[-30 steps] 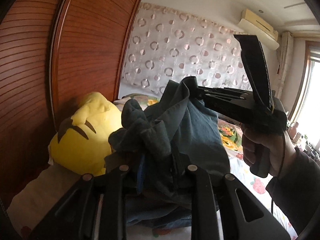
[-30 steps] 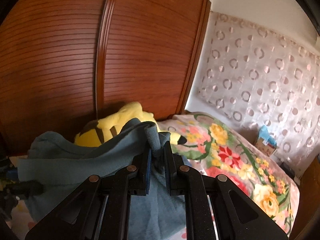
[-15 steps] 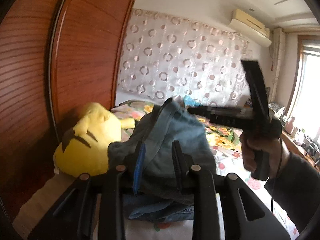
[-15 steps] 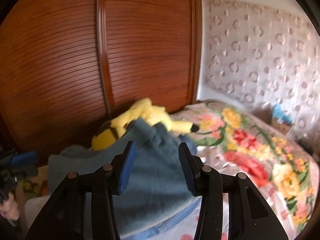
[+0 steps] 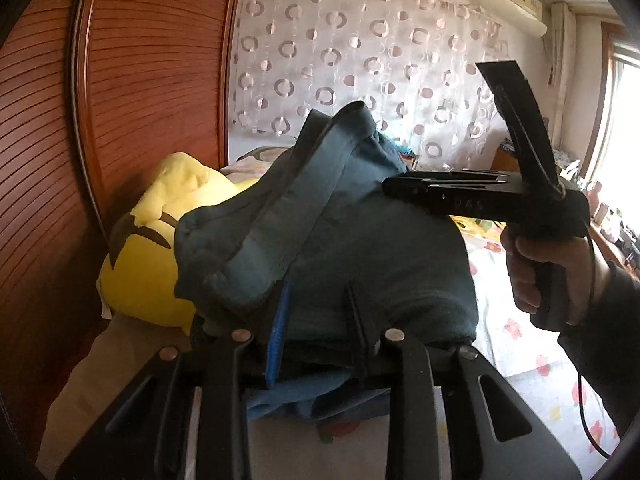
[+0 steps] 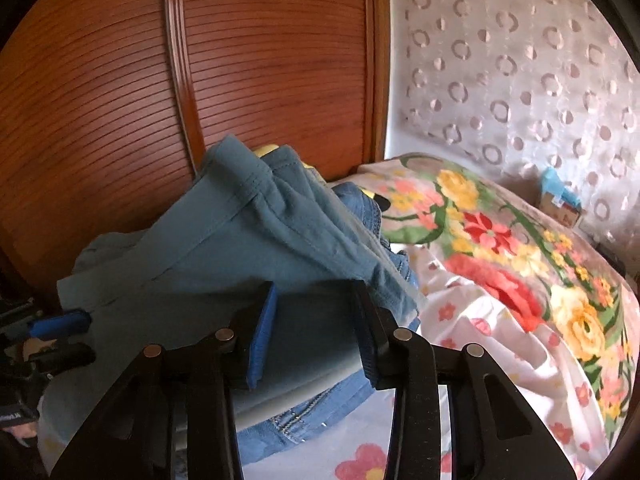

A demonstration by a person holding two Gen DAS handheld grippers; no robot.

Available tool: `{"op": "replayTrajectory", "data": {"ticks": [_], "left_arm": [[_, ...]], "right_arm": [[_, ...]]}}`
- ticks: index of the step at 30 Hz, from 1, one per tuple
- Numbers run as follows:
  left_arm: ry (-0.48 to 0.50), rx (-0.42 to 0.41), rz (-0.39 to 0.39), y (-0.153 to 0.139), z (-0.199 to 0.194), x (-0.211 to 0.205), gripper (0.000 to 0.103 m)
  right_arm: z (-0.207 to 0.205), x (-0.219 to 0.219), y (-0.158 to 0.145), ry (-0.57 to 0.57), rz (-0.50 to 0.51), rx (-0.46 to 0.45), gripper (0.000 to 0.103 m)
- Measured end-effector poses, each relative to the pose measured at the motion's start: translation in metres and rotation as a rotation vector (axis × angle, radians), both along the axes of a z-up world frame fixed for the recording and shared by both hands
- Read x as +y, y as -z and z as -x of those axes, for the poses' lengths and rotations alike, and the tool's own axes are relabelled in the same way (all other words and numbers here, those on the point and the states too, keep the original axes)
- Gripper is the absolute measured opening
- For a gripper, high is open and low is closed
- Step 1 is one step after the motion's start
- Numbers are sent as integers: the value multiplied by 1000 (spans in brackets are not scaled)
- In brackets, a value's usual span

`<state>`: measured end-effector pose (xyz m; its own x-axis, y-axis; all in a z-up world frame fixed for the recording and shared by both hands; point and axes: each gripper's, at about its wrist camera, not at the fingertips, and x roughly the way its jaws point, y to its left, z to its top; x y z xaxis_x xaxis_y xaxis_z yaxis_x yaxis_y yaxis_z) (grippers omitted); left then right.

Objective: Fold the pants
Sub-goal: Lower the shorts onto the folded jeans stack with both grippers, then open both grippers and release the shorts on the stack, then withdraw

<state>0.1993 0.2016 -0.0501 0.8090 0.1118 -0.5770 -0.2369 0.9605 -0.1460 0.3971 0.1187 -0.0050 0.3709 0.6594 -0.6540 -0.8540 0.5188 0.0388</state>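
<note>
**Two handheld grippers at a bundle of teal pants on a bed**

The left gripper (image 5: 316,320) has its jaws partly apart and opening, with teal pants (image 5: 360,248) bunched between the pads; whether they press the cloth cannot be told. The right gripper (image 6: 316,328) is also partly apart, its jaws closing, the pants' (image 6: 224,248) cloth lying between the fingers without clear contact. A person's right hand (image 5: 548,272) grips its handle. The pants lie heaped on blue jeans (image 6: 304,420), waistband raised toward the wooden wardrobe (image 6: 260,60); their long axis is unclear. A yellow plush toy (image 5: 160,248) lies behind, and a floral bedspread (image 6: 520,248) to the right.
</note>
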Motion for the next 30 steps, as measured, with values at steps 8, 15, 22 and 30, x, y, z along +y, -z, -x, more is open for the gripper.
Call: {"op": "replayTrajectory", "data": {"ticks": [8, 15, 22, 30], "left_arm": [[39, -13, 5, -7, 10, -5, 35], [69, -33, -6, -22, 28, -17, 51], [111, -50, -35, -37, 48, -39, 54], [147, -73, -52, -52, 70, -63, 55]], "right_arm": [[17, -17, -12, 20, -20, 5, 36], [50, -41, -27, 27, -47, -7, 38], [85, -76, -48, 50, -81, -34, 38], [117, -120, -64, 102, -112, -58, 44]]}}
